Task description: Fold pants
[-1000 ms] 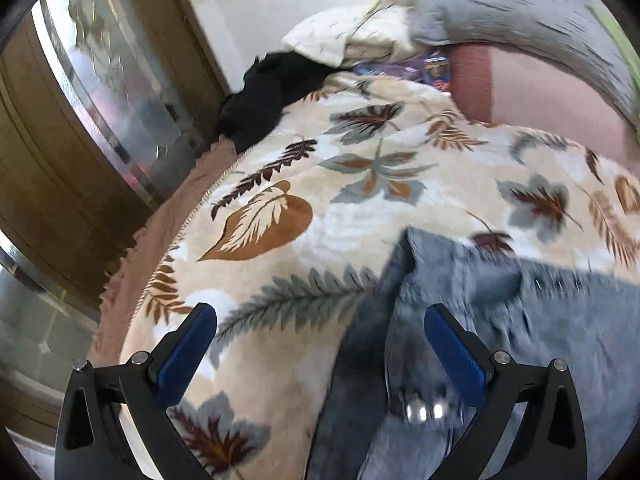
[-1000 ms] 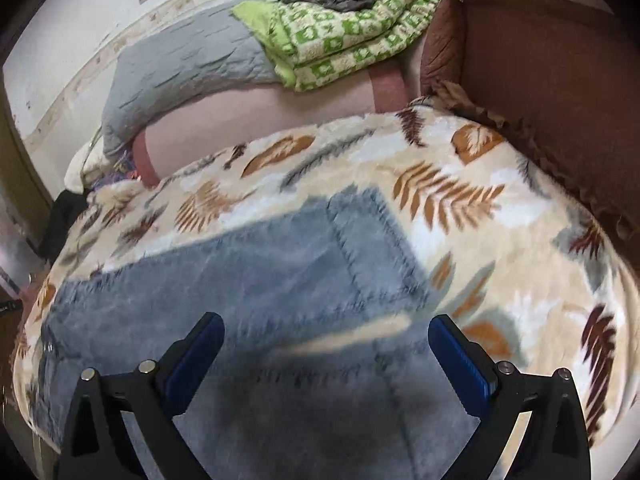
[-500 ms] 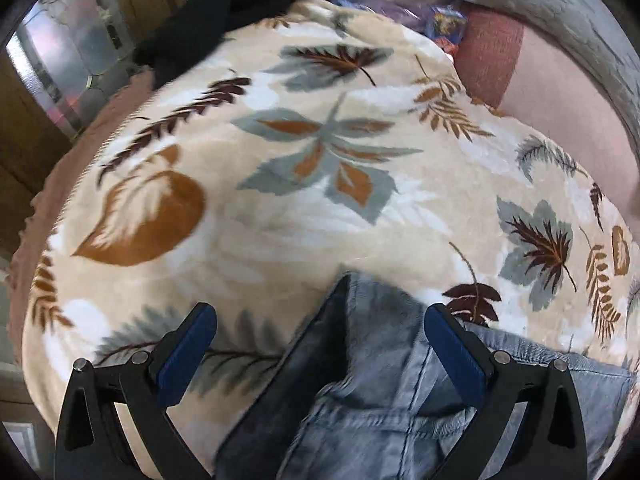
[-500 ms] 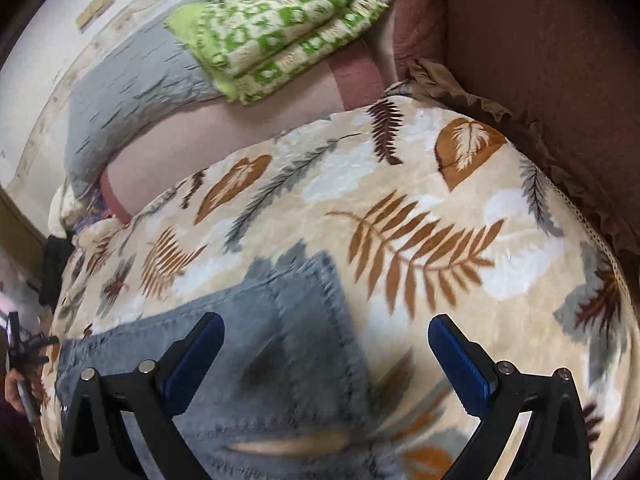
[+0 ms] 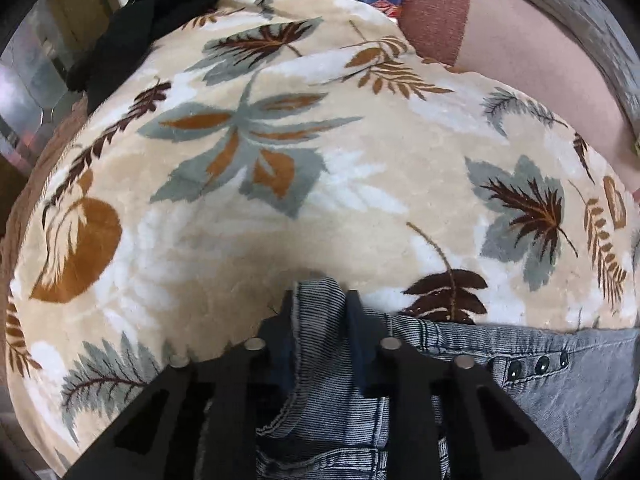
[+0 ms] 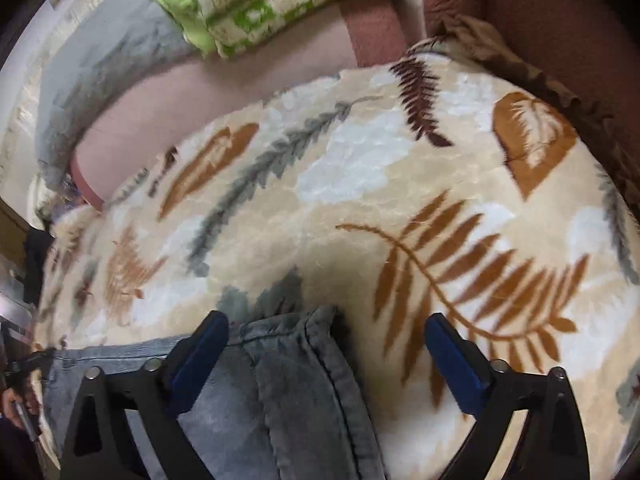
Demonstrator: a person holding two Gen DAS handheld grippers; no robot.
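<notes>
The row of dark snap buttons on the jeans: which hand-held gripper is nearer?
Left. The left hand-held gripper pinches denim beside the buttons; the right hand-held gripper straddles the far corner.

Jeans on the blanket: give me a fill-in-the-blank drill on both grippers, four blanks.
1. The left gripper is closing, with the ____ of the jeans pinched between its fingers.
2. The right gripper has jaws standing ____.
3. The jeans lie on a blanket printed with ____.
4. The folded quilt is white and ____.

Missing words: corner; apart; leaves; green
</notes>
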